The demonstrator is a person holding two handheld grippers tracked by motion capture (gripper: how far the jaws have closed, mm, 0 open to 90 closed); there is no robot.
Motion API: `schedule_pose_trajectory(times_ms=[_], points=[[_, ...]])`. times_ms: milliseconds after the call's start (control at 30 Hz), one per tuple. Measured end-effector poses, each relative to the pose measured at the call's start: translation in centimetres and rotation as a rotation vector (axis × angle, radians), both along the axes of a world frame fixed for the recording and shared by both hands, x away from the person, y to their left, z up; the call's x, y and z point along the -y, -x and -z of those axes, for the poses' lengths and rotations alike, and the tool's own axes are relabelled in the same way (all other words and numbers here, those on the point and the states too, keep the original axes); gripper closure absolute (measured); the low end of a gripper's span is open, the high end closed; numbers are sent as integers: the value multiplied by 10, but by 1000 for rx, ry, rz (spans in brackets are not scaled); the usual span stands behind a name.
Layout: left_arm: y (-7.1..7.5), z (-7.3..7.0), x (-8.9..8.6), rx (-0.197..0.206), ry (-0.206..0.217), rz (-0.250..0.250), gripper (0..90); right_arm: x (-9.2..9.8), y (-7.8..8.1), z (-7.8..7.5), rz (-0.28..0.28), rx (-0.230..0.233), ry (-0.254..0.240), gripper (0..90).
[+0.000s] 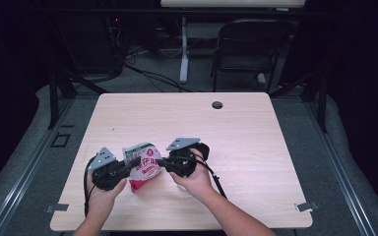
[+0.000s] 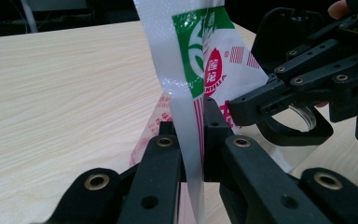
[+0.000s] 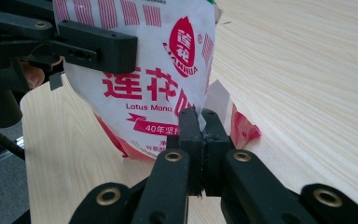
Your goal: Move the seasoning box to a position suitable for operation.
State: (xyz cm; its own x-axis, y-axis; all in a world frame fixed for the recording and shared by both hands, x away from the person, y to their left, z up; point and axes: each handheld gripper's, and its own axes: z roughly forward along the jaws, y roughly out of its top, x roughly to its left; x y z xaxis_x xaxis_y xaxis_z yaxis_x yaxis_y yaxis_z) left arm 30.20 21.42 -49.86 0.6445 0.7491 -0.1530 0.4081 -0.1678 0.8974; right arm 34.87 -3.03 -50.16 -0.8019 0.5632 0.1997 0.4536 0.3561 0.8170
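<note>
A white, red and green seasoning packet [image 1: 142, 167] is held upright just above the wooden table [image 1: 246, 132], near its front left. My left gripper [image 1: 134, 162] comes in from the left and is shut on the packet's edge; in the left gripper view the thin film [image 2: 200, 60] is pinched between the jaws of my left gripper [image 2: 189, 116]. My right gripper [image 1: 158, 161] comes in from the right, facing the left one. In the right gripper view my right gripper [image 3: 198, 116] is shut on a side flap of the packet [image 3: 154, 70].
A round cable hole [image 1: 217, 104] sits near the table's far edge. Behind the table stand a dark folding chair [image 1: 251, 44] and a white desk leg [image 1: 183, 54], with cables on the floor. Metal clips mark the table's front corners.
</note>
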Motion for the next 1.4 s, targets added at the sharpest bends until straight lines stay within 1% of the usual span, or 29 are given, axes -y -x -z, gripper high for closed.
schedule_pose_trajectory(times_ms=[100, 133, 167, 200, 233, 267, 300, 400, 467, 533, 600, 667, 700, 767, 800, 833, 867, 900, 933, 967, 1067, 1133, 1167, 1267, 1300, 1400], points=[[0, 0, 1, 6, 0, -3, 865, 0, 0, 0, 5, 9, 1, 900], [0, -1, 1, 9, -8, -1, 877, 0, 0, -1, 1, 12, 7, 900], [0, -2, 1, 9, -20, 9, 899, 0, 0, -1, 3, 15, 1, 900], [1, -4, 2, 29, -41, 7, 900, 0, 0, -2, 3, 22, -2, 900], [2, -6, 3, 43, -52, 6, 900, 0, 2, -3, 8, 32, -13, 900], [2, -8, 4, 69, -67, 4, 900, 1, 2, -4, 11, 41, -21, 900], [3, -11, 4, 76, -73, 5, 900, 2, 4, -7, 13, 55, -35, 900], [3, -16, 7, 99, -73, 4, 900, 6, 7, -14, 19, 84, -55, 900], [3, -17, 10, 112, -67, 6, 900, 9, 10, -18, 22, 107, -43, 900], [3, -16, 12, 106, -65, 18, 900, 12, 12, -19, 28, 129, -28, 900], [3, -15, 13, 107, -46, 35, 870, 16, 13, -18, 33, 133, -25, 900], [2, -14, 13, 100, -20, 53, 824, 19, 14, -13, 42, 131, -15, 900], [1, -12, 12, 94, -13, 59, 780, 22, 15, -10, 49, 133, -16, 900], [-3, -7, 12, 41, 1, 86, 688, 30, 14, -7, 51, 104, -54, 900], [-5, -4, 12, 24, 5, 89, 649, 33, 14, -5, 57, 91, -71, 900], [-5, 0, 13, 19, 4, 89, 606, 36, 15, -3, 59, 82, -78, 900], [-6, 4, 13, 10, 2, 83, 565, 38, 16, -1, 60, 82, -88, 900], [-6, 7, 13, 0, -1, 84, 546, 39, 17, 0, 61, 83, -100, 900], [-6, 10, 14, -1, 3, 90, 528, 41, 18, 0, 60, 86, -94, 900], [-6, 12, 14, -11, -5, 103, 505, 42, 19, 1, 63, 90, -101, 900], [-5, 19, 19, -14, -24, 125, 478, 43, 20, 1, 58, 88, -99, 900], [-4, 23, 23, -22, -27, 133, 460, 44, 20, 1, 55, 87, -99, 900], [-4, 25, 23, -21, -35, 137, 450, 45, 20, 2, 55, 87, -103, 900], [-5, 34, 26, -38, -45, 139, 430, 47, 22, 4, 55, 83, -106, 900], [-6, 36, 26, -48, -49, 138, 425, 48, 23, 4, 51, 84, -103, 900], [-8, 42, 26, -74, -28, 139, 419, 49, 24, 5, 53, 79, -114, 900]])
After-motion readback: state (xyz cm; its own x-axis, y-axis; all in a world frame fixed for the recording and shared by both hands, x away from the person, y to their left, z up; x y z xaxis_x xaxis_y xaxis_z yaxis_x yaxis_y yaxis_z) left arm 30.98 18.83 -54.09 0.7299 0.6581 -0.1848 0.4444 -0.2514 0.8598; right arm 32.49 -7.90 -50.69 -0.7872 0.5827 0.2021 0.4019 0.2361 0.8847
